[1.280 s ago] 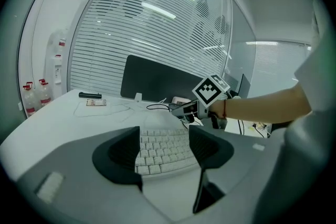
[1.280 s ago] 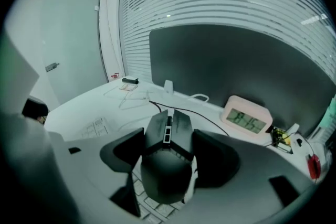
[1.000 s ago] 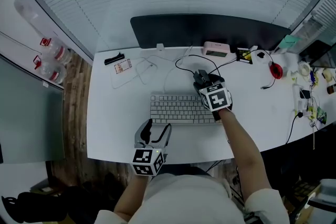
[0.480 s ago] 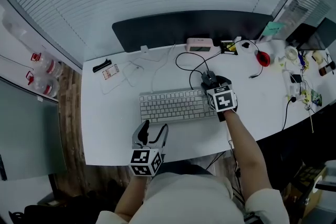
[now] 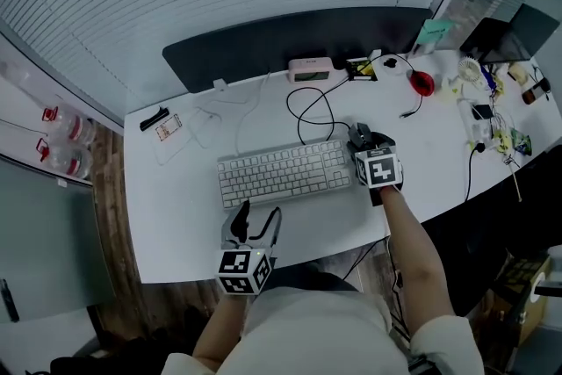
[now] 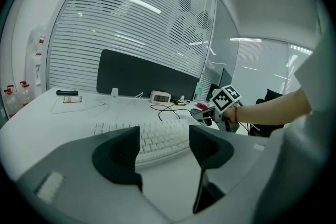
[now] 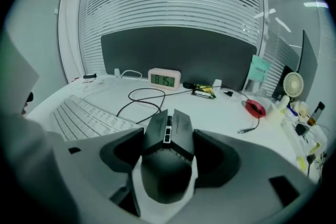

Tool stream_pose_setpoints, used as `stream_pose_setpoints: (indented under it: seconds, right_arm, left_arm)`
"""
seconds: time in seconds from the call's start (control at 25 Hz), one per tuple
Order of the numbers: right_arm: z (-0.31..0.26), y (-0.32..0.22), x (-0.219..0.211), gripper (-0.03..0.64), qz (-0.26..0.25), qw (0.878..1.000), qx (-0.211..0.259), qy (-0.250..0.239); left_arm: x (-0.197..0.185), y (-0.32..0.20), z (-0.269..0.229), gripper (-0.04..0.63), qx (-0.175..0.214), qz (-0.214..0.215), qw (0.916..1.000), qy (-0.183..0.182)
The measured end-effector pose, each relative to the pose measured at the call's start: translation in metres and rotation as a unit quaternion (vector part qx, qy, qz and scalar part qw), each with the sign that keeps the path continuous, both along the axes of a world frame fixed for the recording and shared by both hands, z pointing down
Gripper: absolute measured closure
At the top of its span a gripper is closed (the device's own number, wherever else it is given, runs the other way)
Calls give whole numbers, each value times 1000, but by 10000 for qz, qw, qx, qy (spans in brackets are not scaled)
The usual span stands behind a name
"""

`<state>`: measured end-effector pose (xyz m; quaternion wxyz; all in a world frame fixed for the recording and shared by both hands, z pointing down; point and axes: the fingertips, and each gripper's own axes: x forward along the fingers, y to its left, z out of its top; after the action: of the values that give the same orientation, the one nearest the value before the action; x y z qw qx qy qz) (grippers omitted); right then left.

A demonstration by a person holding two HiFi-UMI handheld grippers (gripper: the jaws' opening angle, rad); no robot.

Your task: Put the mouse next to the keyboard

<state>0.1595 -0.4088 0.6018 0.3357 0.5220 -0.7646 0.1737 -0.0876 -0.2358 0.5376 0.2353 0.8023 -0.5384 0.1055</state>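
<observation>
Plainly, the right gripper [image 5: 363,140] has the one mouse [image 7: 167,136]: its jaws stand wide, a pad pressed to each flank of the black shell. The mouse sits just right of the keyboard's [image 5: 283,173] right end, close beside it. Whether its base rests on the desk [image 5: 176,206] or hangs just above cannot be told.

The left gripper [image 6: 164,150] is parted and empty, low over the desk's near edge, with the keyboard just beyond its jaws.

Few containers show. Two bottles [image 5: 53,120] stand off the desk, far to the left of the left gripper, and their contents cannot be made out. A red round thing [image 5: 421,84] lies well beyond and right of the right gripper (dish or lid, hard to say).

One black cable [image 5: 307,114] loops ahead of the right gripper. Where it ends is hidden behind the mouse's nose. One clock [image 5: 311,69] stands farther on, against a dark panel [image 5: 263,44]. Small clutter [image 5: 492,114] far right of the right gripper is too fine to sort, and a fan [image 7: 293,83] rises among it.

Count: two grippers, one mouse, one keyboard, one clock, two bottles.
</observation>
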Motion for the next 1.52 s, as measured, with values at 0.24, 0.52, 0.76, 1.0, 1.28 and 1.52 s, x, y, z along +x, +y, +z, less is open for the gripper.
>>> stream_pose_setpoints:
  seconds: [0.24,0.52,0.76,1.0,1.28,1.52]
  right_arm:
    - [14,11,29,321,352,9993,-89,-7]
    - [38,23,50,321,644,9975,-300,-41]
    - [45,22,53,321,764,9963,-344,-188]
    - [46,20,55,310,890,9943,-360,-470]
    - [49,19,55,288,867,9955,-242,-290]
    - [33,29,47,267,817,9957,31,-426]
  left_arm:
    - [13,3,2,302,-26,131,9999,-18]
    - [16,9,5,302,-81,170,9998,-94]
    - [14,8,6,302,-117,140,9997,-156]
    - [19,10,5,302,-86,192,9997,-142]
    - [16,21,5,302,-76,145,9998,-150]
    - [9,33,3,302,-43,69,9998,-168]
